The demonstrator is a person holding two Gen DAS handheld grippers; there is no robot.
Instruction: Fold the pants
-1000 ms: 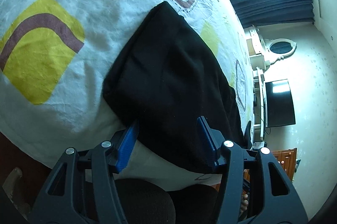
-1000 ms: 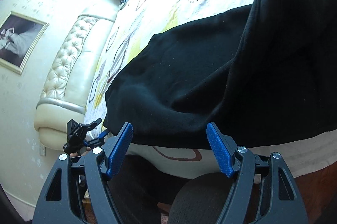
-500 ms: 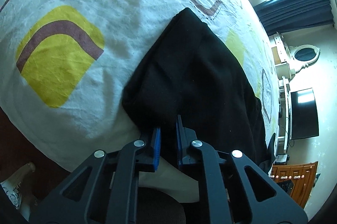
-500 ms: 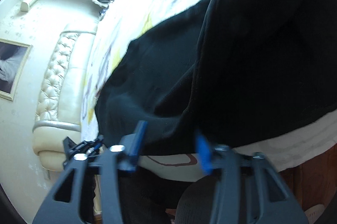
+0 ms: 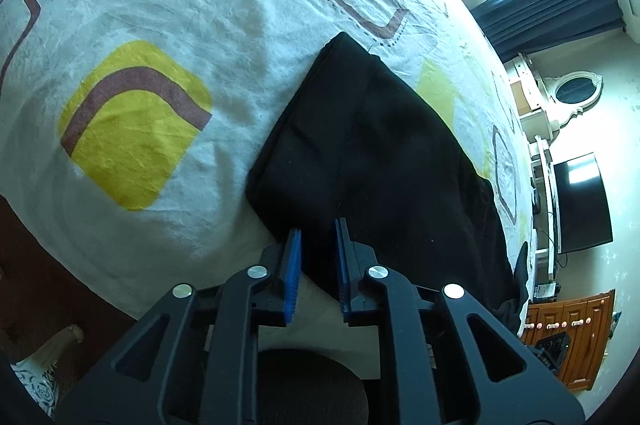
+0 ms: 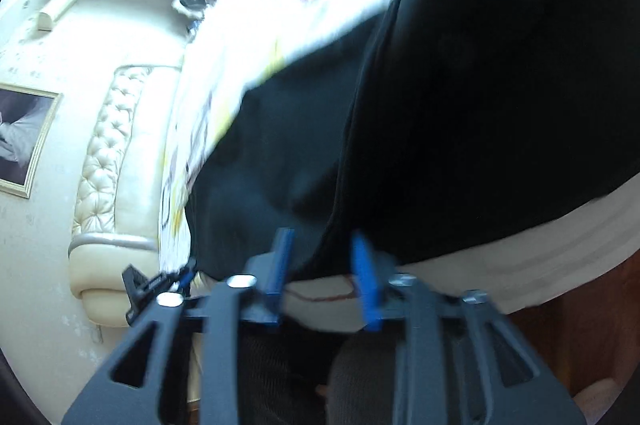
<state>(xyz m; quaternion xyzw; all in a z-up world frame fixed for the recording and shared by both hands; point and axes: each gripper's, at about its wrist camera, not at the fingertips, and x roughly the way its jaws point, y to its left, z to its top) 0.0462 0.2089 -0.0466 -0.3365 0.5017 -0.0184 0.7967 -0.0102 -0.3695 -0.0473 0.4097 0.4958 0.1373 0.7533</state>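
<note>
The bed [image 5: 168, 5] bears the black pants [image 5: 380, 153] along its near edge, already doubled, handy for another fold. The left gripper [image 5: 318, 237] pinches their near hem; the right gripper [image 6: 322, 245], blurred, pinches the other hem for lifting.

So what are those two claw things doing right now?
Left gripper: shut on the black pants.
Right gripper: closing around the pants' edge; blurred, grip cannot be told.

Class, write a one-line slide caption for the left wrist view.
Left gripper pinches the near edge of black pants lying on a patterned bedsheet.
</note>
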